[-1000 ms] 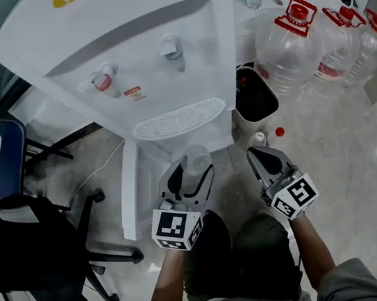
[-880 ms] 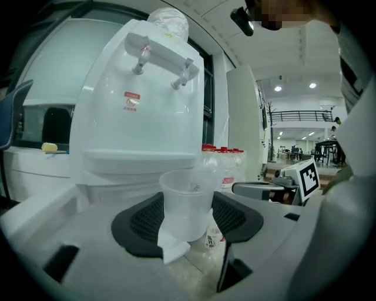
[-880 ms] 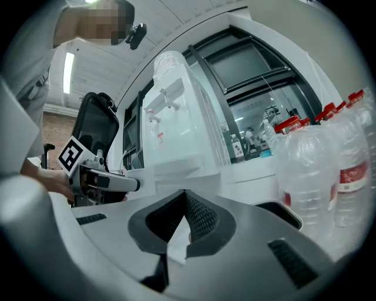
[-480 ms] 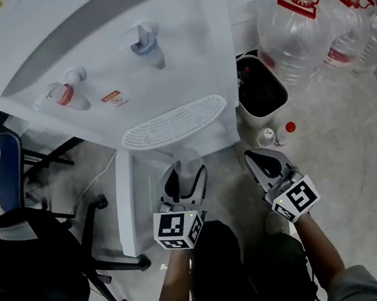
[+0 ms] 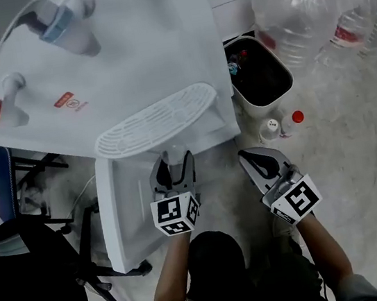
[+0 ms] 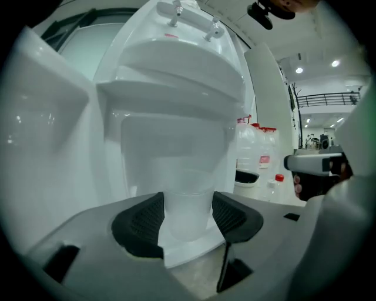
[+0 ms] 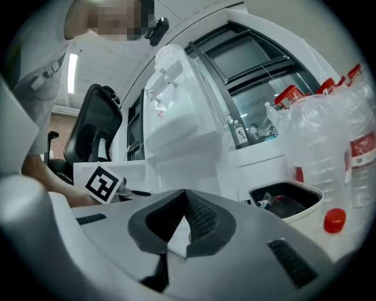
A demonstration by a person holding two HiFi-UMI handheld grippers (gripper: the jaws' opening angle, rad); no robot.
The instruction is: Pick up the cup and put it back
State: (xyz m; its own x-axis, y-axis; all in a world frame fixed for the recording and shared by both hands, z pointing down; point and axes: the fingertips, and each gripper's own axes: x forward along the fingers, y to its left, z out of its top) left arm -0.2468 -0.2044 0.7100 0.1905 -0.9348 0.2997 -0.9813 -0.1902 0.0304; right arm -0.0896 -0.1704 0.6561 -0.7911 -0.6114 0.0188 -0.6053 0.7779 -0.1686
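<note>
A clear, frosted plastic cup (image 6: 187, 197) stands upright between the black pads of my left gripper (image 6: 187, 216), which is shut on it. In the head view the cup (image 5: 175, 156) sits just below the front edge of the white water dispenser's drip tray (image 5: 156, 121), with the left gripper (image 5: 175, 173) under it. Empty and with its jaws together, my right gripper (image 5: 261, 163) is held to the right of the left one. The right gripper view shows its pads (image 7: 200, 218) meeting at the tips with nothing between them.
The white water dispenser (image 5: 125, 57) fills the upper left, its taps (image 5: 64, 21) above the tray. A black-lined bin (image 5: 259, 76), a small red-capped bottle (image 5: 295, 120) and large clear water jugs (image 5: 293, 4) stand to the right. An office chair (image 5: 8, 236) is at the left.
Both grippers have sunk in front of the dispenser, the left one further, with the cup still in it. The cup now sits below the drip tray's edge.
</note>
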